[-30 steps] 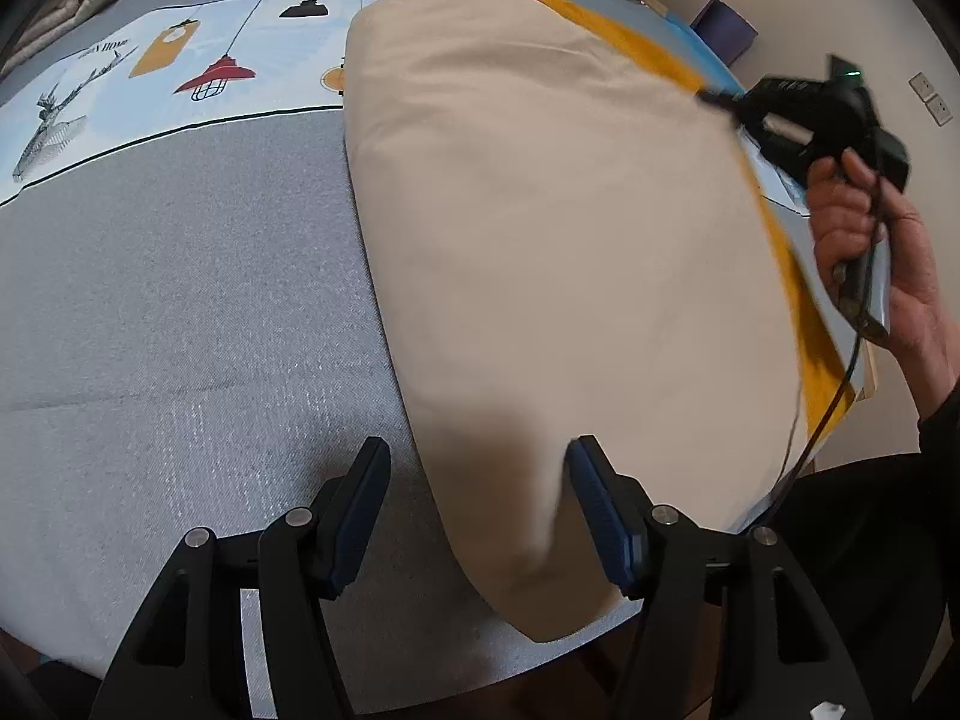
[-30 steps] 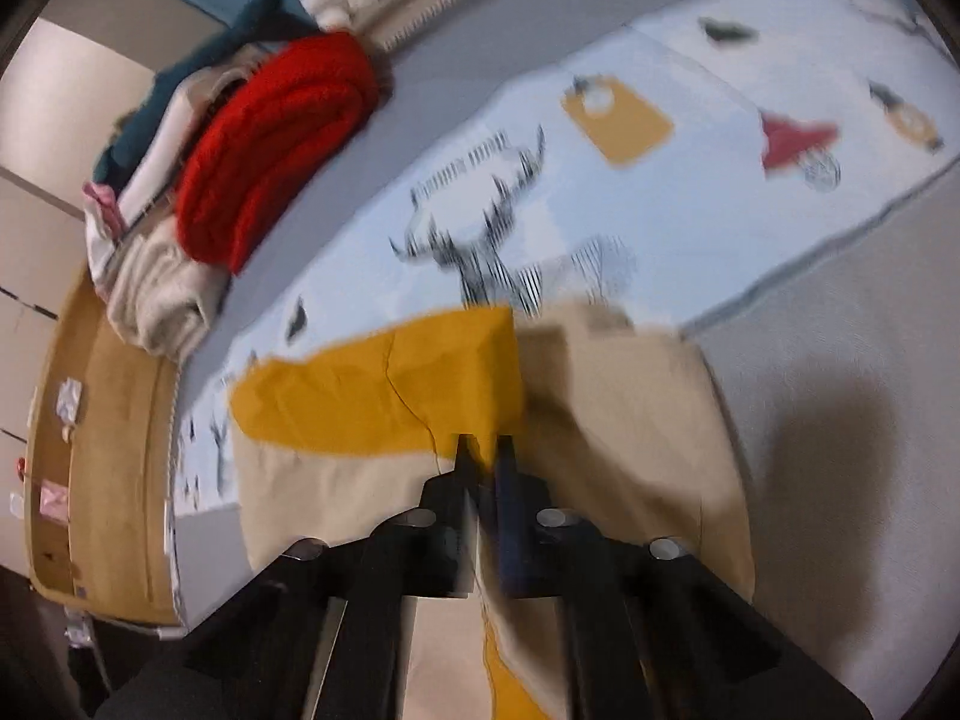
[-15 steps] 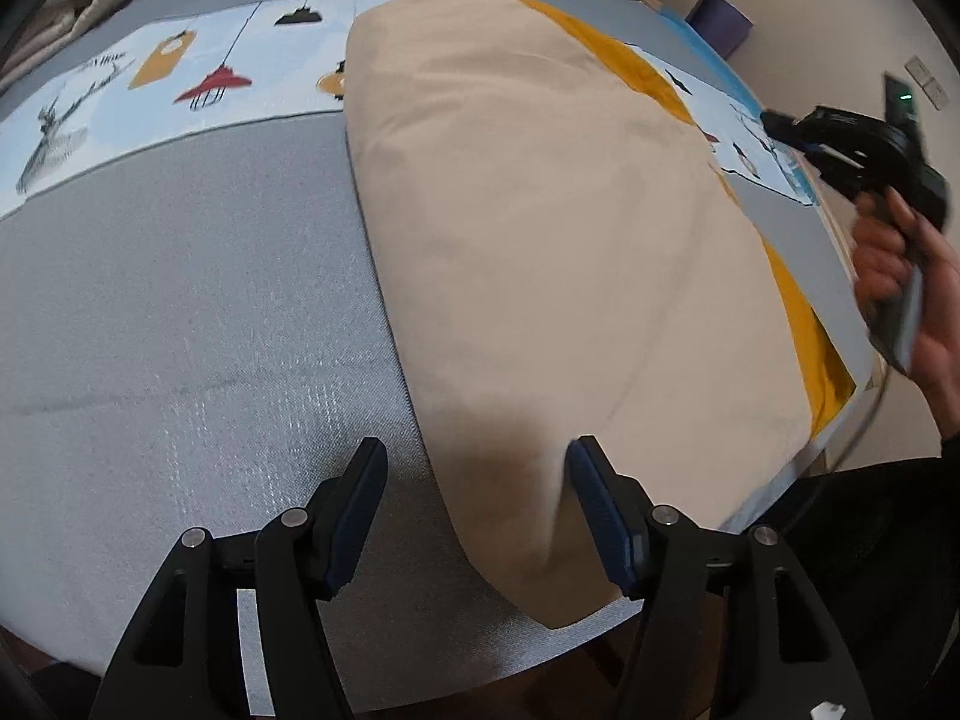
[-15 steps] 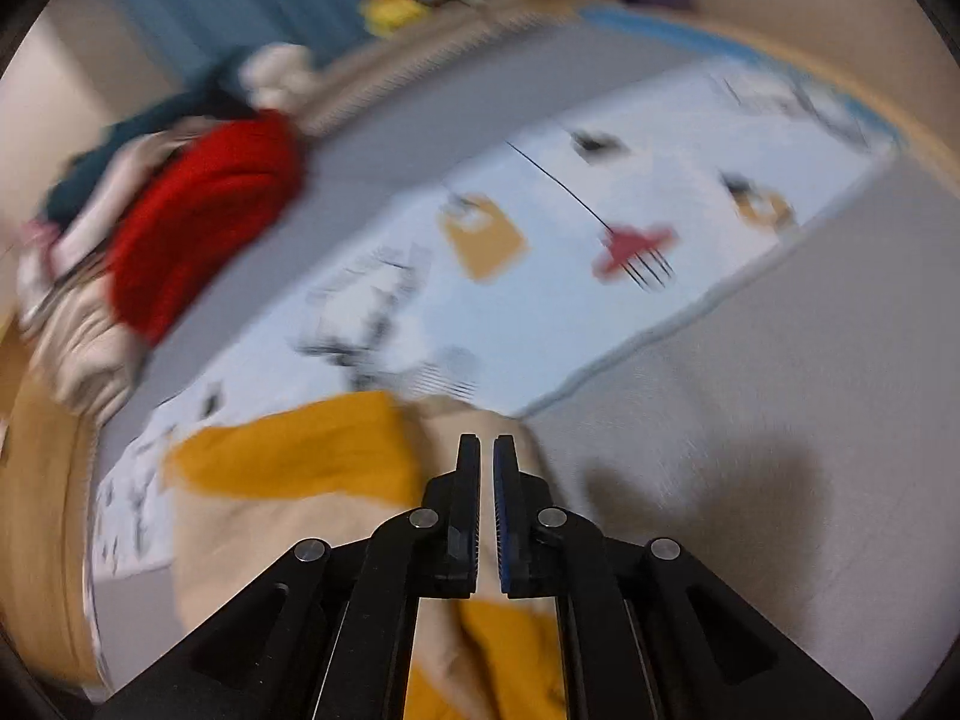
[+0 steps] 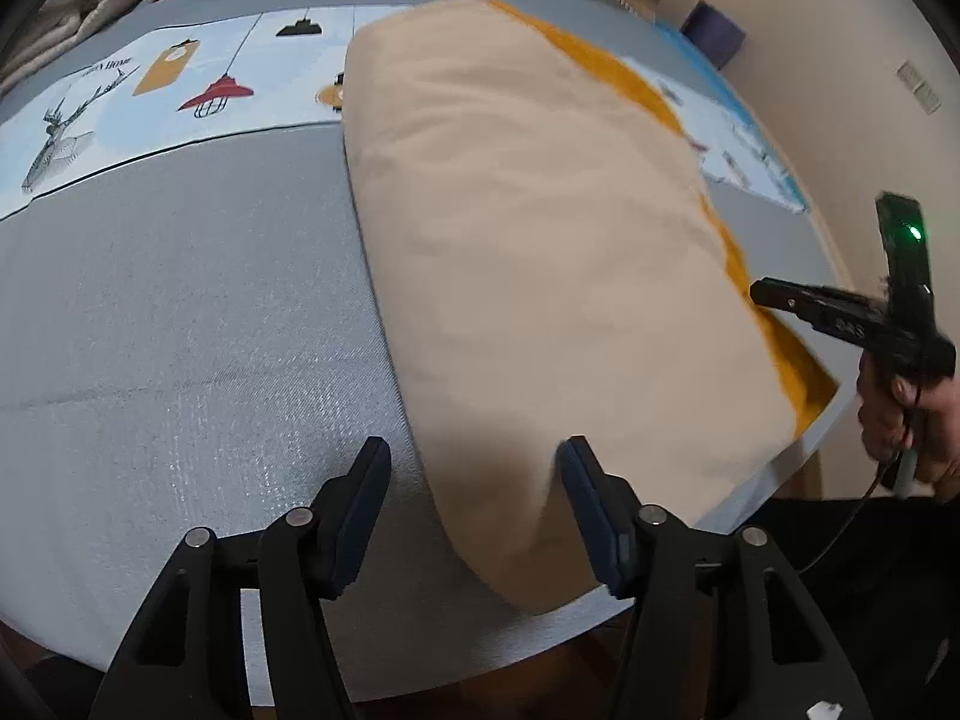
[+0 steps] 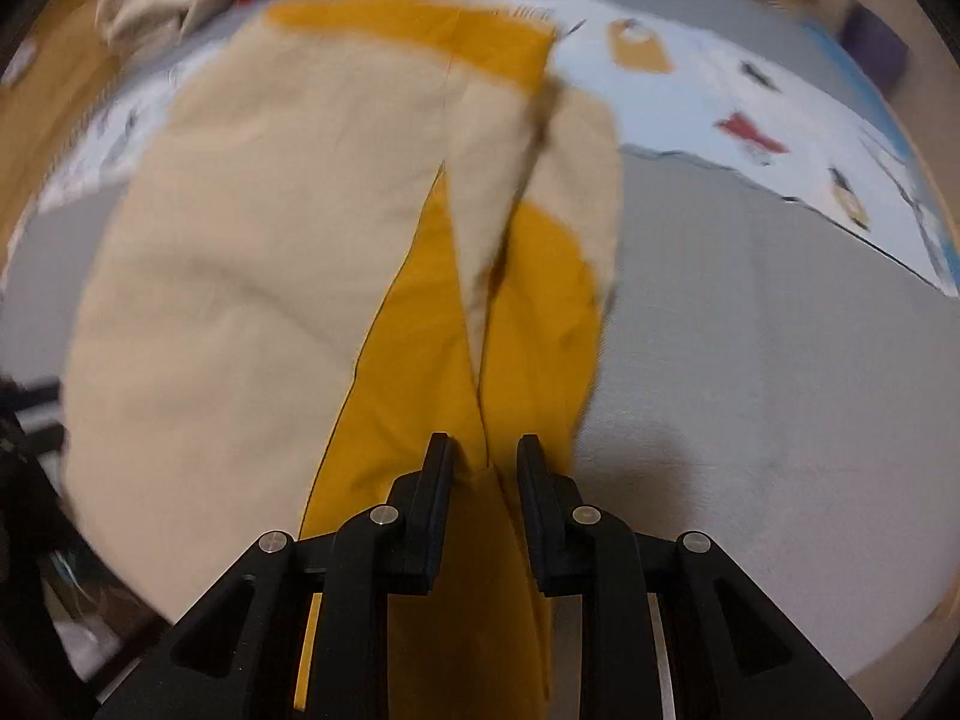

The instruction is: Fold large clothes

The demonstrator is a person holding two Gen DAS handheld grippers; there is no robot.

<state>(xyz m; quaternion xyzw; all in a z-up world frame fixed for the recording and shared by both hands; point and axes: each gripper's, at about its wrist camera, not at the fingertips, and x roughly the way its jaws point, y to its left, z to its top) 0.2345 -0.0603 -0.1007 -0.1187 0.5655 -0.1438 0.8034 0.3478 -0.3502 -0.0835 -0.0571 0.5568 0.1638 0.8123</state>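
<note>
Beige-and-mustard garment (image 5: 540, 252) lies between both opening/closing hand-held grippers; print reads "HOME" (image 5: 114, 65).

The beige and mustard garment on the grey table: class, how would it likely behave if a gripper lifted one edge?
The garment probably droops and bends, since it lies in soft folds. It likely feels light, being thin cloth. It may drag along the grey table rather than slide freely.

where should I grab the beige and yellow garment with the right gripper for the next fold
Probably the yellow hem corner of the beige and yellow garment, the point lying between the right gripper jaws, which are opening. Come from above at the table edge: there the layers end in a thin free edge, while the beige middle lies flat.
</note>
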